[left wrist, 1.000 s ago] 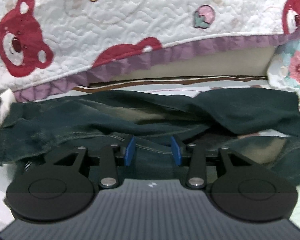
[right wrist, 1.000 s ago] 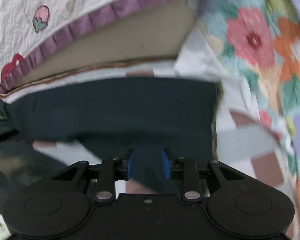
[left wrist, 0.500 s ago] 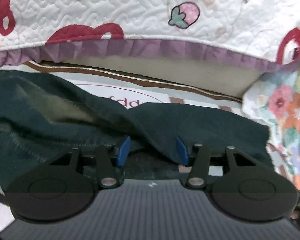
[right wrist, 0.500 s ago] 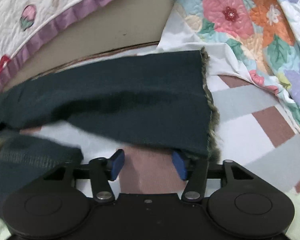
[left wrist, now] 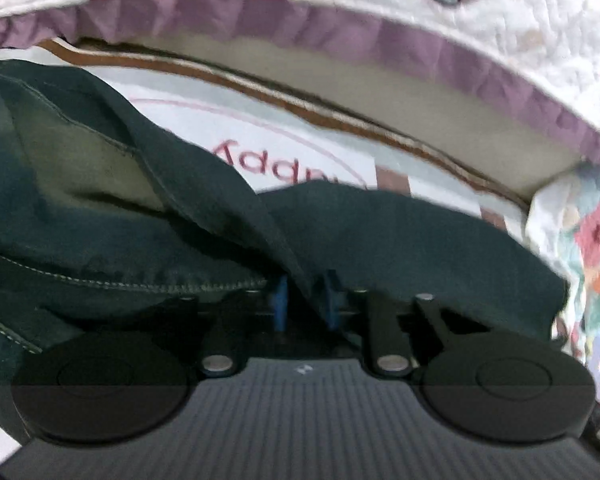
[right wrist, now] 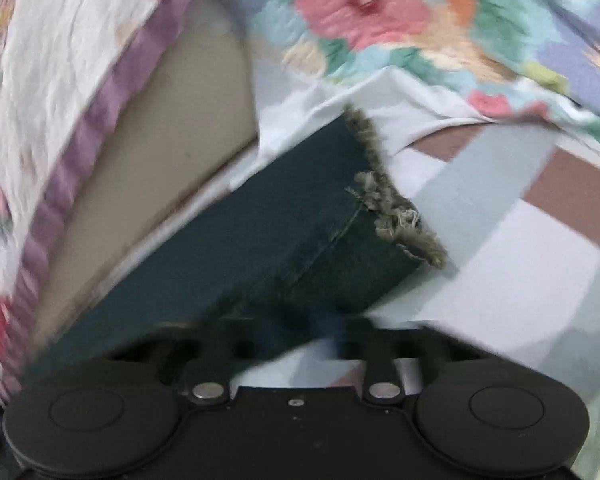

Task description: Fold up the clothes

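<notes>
While my left tongs (left wrist: 304, 300) sit nearly shut, pinching a ridge of the dark jeans (left wrist: 148, 216), the cloth bunches from 9 o'clock toward 3 o'clock across the bed sheet (left wrist: 300, 148). My right tongs (right wrist: 300, 344) are blurred, so I cannot tell whether they grip or gape; 1 trouser leg (right wrist: 284, 232) runs out from them toward 1 o'clock, its long axis ending in a frayed hem (right wrist: 392, 204) by the flowered quilt (right wrist: 420, 32). I judge this denim soft but weighty, limp, not slippery; seams and hem offer the firmest hold.
</notes>
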The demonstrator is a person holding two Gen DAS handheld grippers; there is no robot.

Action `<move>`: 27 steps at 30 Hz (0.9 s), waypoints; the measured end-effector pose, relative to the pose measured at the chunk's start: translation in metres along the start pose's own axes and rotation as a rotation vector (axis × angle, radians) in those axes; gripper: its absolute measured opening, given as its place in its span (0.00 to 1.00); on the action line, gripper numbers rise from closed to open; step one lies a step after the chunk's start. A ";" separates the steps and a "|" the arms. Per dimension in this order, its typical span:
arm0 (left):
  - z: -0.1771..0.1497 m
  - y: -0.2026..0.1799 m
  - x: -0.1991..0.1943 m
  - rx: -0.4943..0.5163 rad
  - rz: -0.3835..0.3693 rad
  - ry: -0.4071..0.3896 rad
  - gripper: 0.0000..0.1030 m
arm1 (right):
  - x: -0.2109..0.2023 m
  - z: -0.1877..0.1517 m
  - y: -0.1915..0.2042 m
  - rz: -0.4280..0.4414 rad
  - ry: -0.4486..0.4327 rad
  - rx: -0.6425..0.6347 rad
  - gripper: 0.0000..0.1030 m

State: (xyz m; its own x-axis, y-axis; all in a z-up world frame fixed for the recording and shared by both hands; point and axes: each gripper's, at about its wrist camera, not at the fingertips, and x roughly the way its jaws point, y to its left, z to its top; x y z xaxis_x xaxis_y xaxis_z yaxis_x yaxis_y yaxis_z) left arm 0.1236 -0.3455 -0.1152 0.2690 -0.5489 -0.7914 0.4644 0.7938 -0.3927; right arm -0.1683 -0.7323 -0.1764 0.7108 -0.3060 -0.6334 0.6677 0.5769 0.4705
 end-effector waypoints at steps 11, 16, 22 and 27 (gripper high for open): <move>-0.016 -0.036 -0.005 0.297 0.109 -0.104 0.16 | -0.002 0.003 -0.012 0.047 0.098 0.301 0.44; -0.011 -0.023 -0.002 0.135 0.087 -0.060 0.16 | 0.005 0.003 0.010 -0.035 0.076 0.255 0.58; -0.006 -0.009 -0.001 -0.034 0.063 -0.015 0.16 | 0.015 0.002 0.043 -0.163 0.023 0.121 0.21; -0.011 -0.012 -0.022 0.048 0.049 -0.065 0.16 | -0.025 -0.012 0.026 0.011 -0.063 0.189 0.07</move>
State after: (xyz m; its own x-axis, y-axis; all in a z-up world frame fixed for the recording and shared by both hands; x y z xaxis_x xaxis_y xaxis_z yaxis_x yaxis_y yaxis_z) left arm 0.1034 -0.3402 -0.0986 0.3455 -0.5269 -0.7765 0.4890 0.8074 -0.3303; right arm -0.1712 -0.7007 -0.1562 0.7266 -0.3511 -0.5905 0.6854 0.4294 0.5881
